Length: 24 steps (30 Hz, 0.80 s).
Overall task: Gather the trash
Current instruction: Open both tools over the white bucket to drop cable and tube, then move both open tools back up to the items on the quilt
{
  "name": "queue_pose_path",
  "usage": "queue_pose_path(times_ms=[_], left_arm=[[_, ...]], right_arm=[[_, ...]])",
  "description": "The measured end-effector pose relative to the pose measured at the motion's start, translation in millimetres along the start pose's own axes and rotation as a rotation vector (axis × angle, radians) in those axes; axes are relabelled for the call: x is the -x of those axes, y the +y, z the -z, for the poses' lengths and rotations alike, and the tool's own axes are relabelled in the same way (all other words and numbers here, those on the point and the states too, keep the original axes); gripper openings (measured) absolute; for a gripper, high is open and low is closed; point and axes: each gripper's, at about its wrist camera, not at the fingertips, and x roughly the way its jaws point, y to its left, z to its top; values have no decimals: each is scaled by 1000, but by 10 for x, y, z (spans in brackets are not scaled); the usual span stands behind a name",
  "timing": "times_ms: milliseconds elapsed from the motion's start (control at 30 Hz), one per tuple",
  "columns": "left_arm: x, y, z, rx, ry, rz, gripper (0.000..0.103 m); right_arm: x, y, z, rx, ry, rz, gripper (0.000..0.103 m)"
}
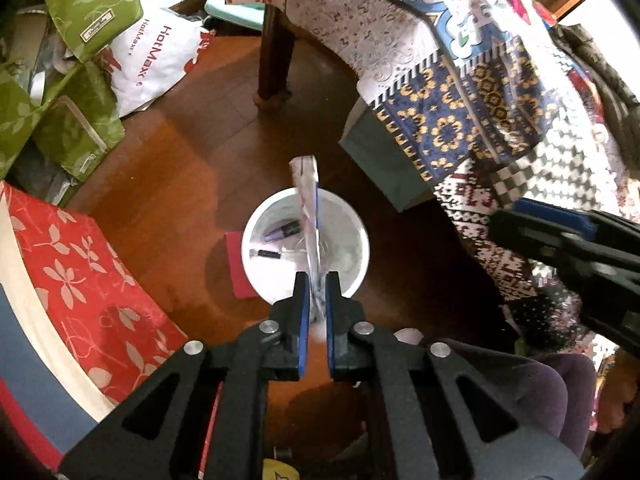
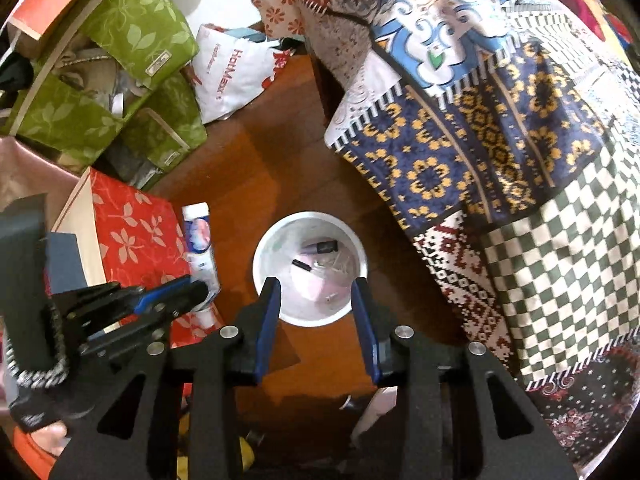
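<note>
Left gripper (image 1: 317, 294) pinching a flat wrapper (image 1: 309, 216) between its blue pads (image 1: 304, 320), jaws nearly closed on the wrapper's near end. Wrapper held edge-on in the left wrist view, long axis running straight ahead from the jaws, far end reaching beyond the far rim of the white bin (image 1: 356, 280). Held above the bin's open mouth, roughly over its middle. In the right wrist view, same wrapper (image 2: 199, 248) seen broadside: white plastic, pink and blue print, crinkled, clamped at its lower end by the left gripper (image 2: 200, 292), far end pointing up the frame, beside the red leaf-print box (image 2: 132, 232).

Right gripper (image 2: 316, 300) spread wide, nothing between the pads, fingers framing the near side of the white bin (image 2: 262, 276). In the left wrist view, right gripper (image 1: 516, 216) off to the right, in front of the patterned cloth.

Bin round, white, standing on the brown wooden floor (image 1: 192, 152). Inside: a small purple tube with a dark cap (image 1: 282, 230), a small black stick-like piece (image 1: 266, 254), pale scraps not identifiable.

Patchwork tablecloth (image 2: 480, 140) hanging right of the bin. Green leaf-print boxes (image 2: 132, 28) and a white HotMaxx bag (image 2: 232, 76) at far left.
</note>
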Motion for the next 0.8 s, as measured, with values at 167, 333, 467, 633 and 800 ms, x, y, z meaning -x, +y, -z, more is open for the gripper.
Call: queue_pose_path(times_ms=[167,333,467,633,800], left_arm=[[-16,-10,14,14,7,6,18],[159,-99,97,-25,-21,-10,18],[447,-192,165,-48,-79,-25,18],[832,-326,235,-76,-156,-33,18],[1271,-549,304,-113,-247,-27,18]], right_arm=[[141,-62,54,-7,-22,1,33],[314,-46,145,8,-55,9,33],[505,-31,232,20,-94,10,33],[831,-67,362,12,-162,9,33],[1149,-162,473,-11,-228,8,33]])
